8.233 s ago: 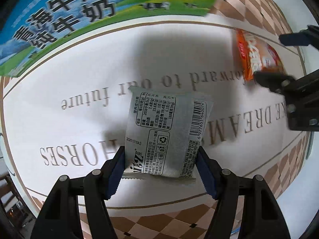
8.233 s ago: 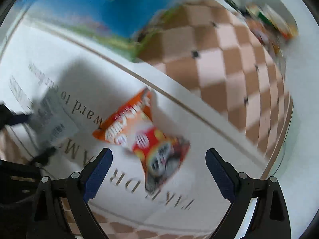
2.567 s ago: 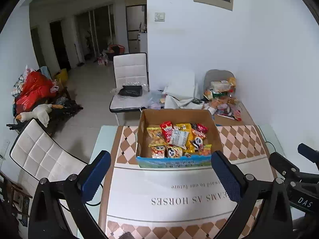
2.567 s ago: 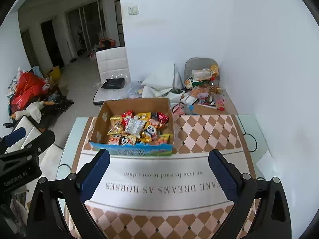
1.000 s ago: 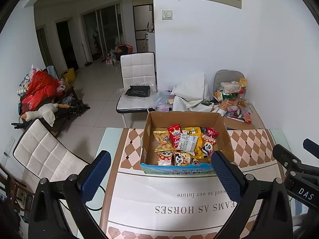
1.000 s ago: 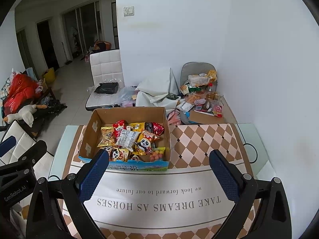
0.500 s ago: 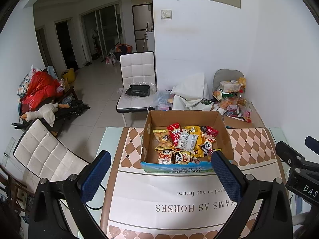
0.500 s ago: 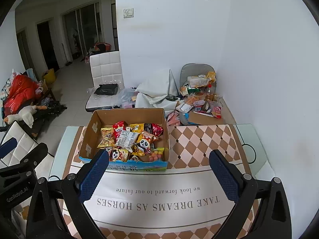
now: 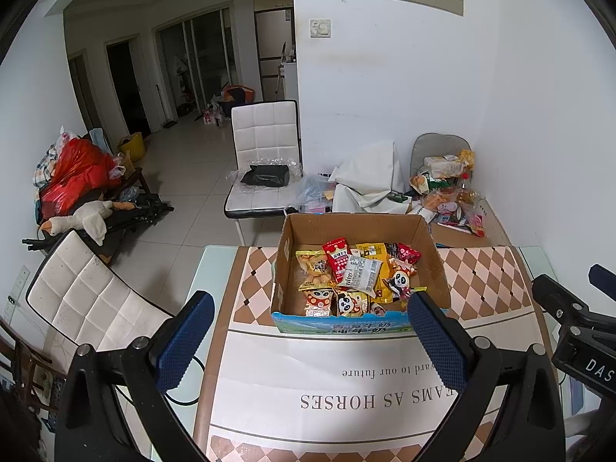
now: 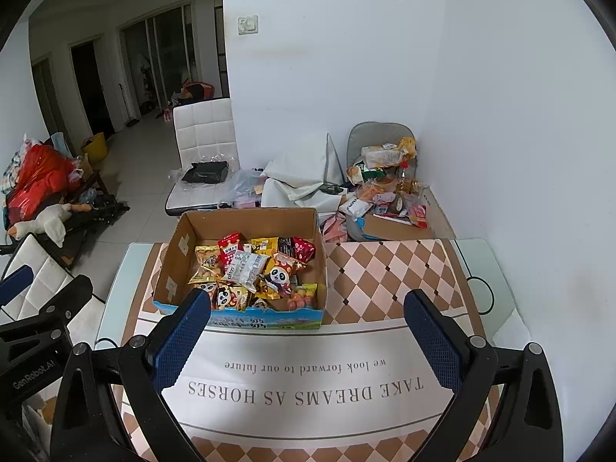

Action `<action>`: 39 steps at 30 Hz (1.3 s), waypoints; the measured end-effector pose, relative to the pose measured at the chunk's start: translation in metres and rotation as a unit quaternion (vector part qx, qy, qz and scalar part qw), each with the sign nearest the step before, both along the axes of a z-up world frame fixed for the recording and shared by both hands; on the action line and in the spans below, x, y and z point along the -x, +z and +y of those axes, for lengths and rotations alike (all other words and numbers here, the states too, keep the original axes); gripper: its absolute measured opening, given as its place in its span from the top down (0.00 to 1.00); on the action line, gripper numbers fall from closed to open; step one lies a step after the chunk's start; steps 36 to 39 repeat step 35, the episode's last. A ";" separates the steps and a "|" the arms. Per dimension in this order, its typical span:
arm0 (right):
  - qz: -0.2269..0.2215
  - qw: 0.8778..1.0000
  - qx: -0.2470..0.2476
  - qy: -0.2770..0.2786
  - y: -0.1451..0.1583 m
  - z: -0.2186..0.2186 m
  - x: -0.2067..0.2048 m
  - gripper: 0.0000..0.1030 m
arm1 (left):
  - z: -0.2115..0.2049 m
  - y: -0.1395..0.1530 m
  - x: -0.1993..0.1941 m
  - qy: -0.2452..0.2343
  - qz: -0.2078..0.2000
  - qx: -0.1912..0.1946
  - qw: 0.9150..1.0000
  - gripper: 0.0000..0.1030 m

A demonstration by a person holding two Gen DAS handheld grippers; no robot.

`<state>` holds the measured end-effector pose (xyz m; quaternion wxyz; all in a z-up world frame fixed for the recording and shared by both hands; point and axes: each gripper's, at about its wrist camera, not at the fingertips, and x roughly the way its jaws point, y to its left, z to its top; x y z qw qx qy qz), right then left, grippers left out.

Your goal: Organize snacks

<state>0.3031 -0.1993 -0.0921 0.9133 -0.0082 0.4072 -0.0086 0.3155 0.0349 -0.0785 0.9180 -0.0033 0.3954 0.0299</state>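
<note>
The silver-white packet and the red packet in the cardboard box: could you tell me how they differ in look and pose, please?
The silver-white packet is pale with dense black print and a barcode; the red packet is bright red with a white label panel. The silver-white packet lies on top of the pile, near its middle, while the red packet sits behind it, partly covered and propped up. Both are small sealed snack packets inside the cardboard box.

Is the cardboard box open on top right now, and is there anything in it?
Open and holding snacks: the cardboard box has no lid over it, and snack packets lie piled inside.
</note>
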 end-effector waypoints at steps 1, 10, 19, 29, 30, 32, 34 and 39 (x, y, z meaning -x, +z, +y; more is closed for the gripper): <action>0.000 1.000 0.001 0.000 0.000 0.000 0.000 0.01 | 0.000 0.000 0.000 0.000 0.001 0.000 1.000 0.00; 0.000 1.000 -0.002 0.001 -0.001 -0.001 0.001 0.01 | 0.001 0.001 0.000 -0.005 0.000 0.001 1.000 0.00; 0.008 1.000 -0.004 0.004 -0.010 0.003 0.009 0.01 | 0.001 -0.001 0.002 -0.013 0.001 -0.003 1.000 0.00; 0.006 1.000 -0.006 0.002 -0.009 0.005 0.011 0.01 | 0.001 0.000 0.001 -0.013 0.000 -0.004 1.000 0.00; 0.005 1.000 -0.006 0.002 -0.010 0.005 0.011 0.01 | 0.001 0.000 0.001 -0.015 -0.001 -0.002 1.000 0.00; 0.005 1.000 -0.006 0.003 -0.010 0.004 0.011 0.01 | 0.001 0.001 0.001 -0.019 -0.001 -0.001 1.000 0.00; 0.005 1.000 -0.007 0.003 -0.009 0.004 0.011 0.01 | 0.001 0.004 0.001 -0.021 -0.003 -0.001 1.000 0.00; 0.004 1.000 -0.007 0.002 -0.008 0.005 0.012 0.01 | 0.000 0.005 0.001 -0.024 -0.004 -0.001 1.000 0.00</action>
